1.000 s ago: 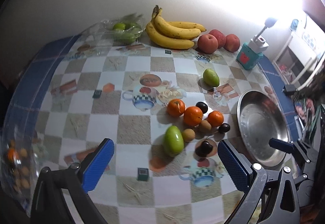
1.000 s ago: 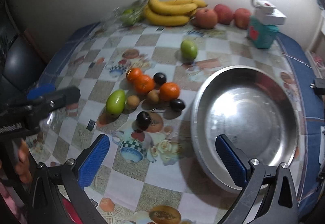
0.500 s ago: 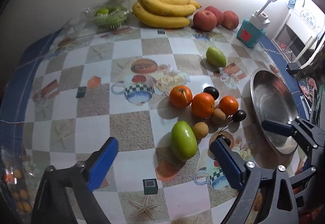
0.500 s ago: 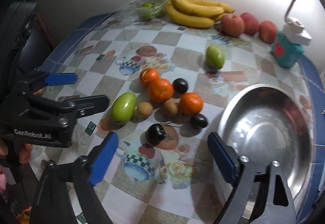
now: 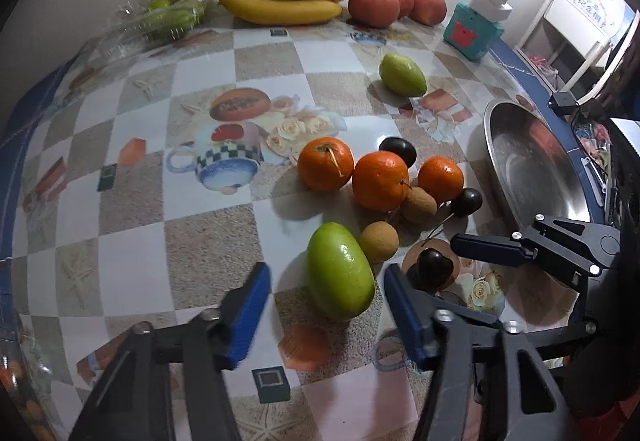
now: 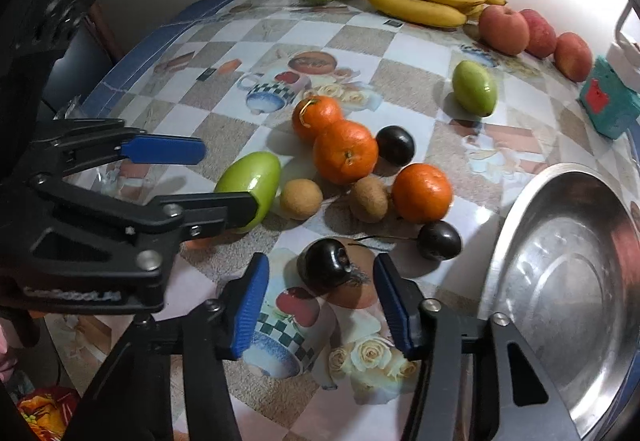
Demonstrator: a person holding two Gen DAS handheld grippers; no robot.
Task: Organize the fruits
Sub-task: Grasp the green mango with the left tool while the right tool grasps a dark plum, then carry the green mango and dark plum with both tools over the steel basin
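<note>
Your left gripper (image 5: 324, 293) jaws apart, green mango (image 5: 340, 271) between tips, lower centre, long axis pointing away. Right gripper (image 6: 318, 299) jaws apart, dark plum (image 6: 324, 263) dead ahead, lower centre; steel bowl (image 6: 516, 225) at right edge.

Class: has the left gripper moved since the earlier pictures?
Yes. The left gripper has closed in on the near green fruit, which lies between its open fingers now.
</note>
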